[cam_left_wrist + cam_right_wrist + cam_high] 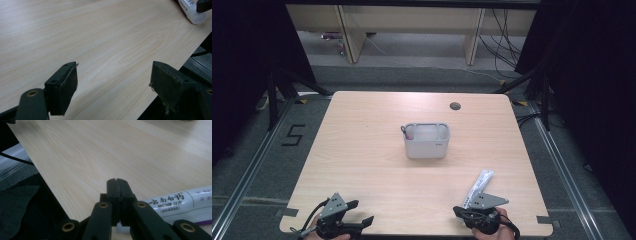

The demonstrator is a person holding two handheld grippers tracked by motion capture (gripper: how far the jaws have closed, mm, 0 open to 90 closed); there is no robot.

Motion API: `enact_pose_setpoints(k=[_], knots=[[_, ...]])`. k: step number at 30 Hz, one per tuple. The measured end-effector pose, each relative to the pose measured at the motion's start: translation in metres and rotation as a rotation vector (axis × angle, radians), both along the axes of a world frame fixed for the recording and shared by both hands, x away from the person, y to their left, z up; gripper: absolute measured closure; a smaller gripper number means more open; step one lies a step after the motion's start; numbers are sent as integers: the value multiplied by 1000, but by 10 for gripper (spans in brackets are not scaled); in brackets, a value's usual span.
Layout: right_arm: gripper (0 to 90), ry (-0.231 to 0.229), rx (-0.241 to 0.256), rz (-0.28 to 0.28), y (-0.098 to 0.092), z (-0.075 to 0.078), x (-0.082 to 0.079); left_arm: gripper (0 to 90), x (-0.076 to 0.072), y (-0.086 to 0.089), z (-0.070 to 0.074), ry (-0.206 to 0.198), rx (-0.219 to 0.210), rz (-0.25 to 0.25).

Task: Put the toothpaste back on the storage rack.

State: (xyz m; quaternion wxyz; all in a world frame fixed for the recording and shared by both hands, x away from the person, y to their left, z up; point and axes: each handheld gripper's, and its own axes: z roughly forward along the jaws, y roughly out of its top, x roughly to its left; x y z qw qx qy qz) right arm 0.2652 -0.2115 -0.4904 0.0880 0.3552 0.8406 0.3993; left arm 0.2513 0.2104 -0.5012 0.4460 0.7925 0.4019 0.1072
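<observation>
You are holding your left gripper (362, 212) over the near edge of the pale wooden table (362, 150), well to the near-left of the grey rectangular plastic organiser box (426, 141) sitting at the table's middle; its jaws are standing wide apart with nothing between them. You are keeping your right gripper (116, 182) at the near edge too, near-right of that box, jaws pressed fully together and gripping nothing. The white toothpaste tube with printed lettering (478, 187) is lying flat on the table, near-right of the box, just beside your right gripper.
</observation>
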Motion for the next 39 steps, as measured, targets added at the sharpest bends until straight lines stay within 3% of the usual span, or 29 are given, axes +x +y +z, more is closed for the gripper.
enact_pose_setpoints(k=[2, 6, 8, 10, 12, 18, 19, 20, 22, 31, 35, 36, 37, 38, 39], knots=[[891, -10, -16, 2, -1, -1, 0, 215, 0, -1, 0, -5, -11, 5], [893, 21, -10, 6, 0, -3, -2, 216, 0, 1, 0, -2, 1, 1], [893, 5, -27, 14, 1, -3, -2, 216, 0, 1, 0, -1, 3, 1], [893, 30, -30, 13, 1, -2, -4, 216, 0, 0, 0, -1, 3, 1], [893, 10, -36, 18, 0, -3, -4, 216, 0, -1, -1, -8, -10, 5], [894, 13, -52, 18, -8, -2, -10, 217, 0, 1, -1, 4, 17, -9], [894, 15, -53, 14, -10, -2, -11, 217, 0, -1, -2, -3, -6, 4], [894, 22, -52, 15, -12, -2, -11, 217, 0, 1, -1, -1, 22, -13], [895, 37, -56, -13, -16, -1, -13, 217, 0, -1, -1, 3, 2, 1], [896, -5, -87, -37, -36, -1, -19, 217, -1, -1, -1, 2, 4, 2], [895, 16, -93, -48, -44, -1, -20, 217, -1, -1, -1, 1, 12, -5], [895, 0, -97, -44, -47, -2, -19, 218, -1, -1, -1, 1, 11, -4], [895, 37, -89, -94, -49, 0, -24, 218, -1, -1, -1, 1, 11, -2], [895, 0, -96, -78, -52, -1, -21, 218, -1, -1, -1, 4, 11, -4], [895, 6, -101, -90, -55, -1, -22, 218, -1, -1, -1, 3, 12, -4]])
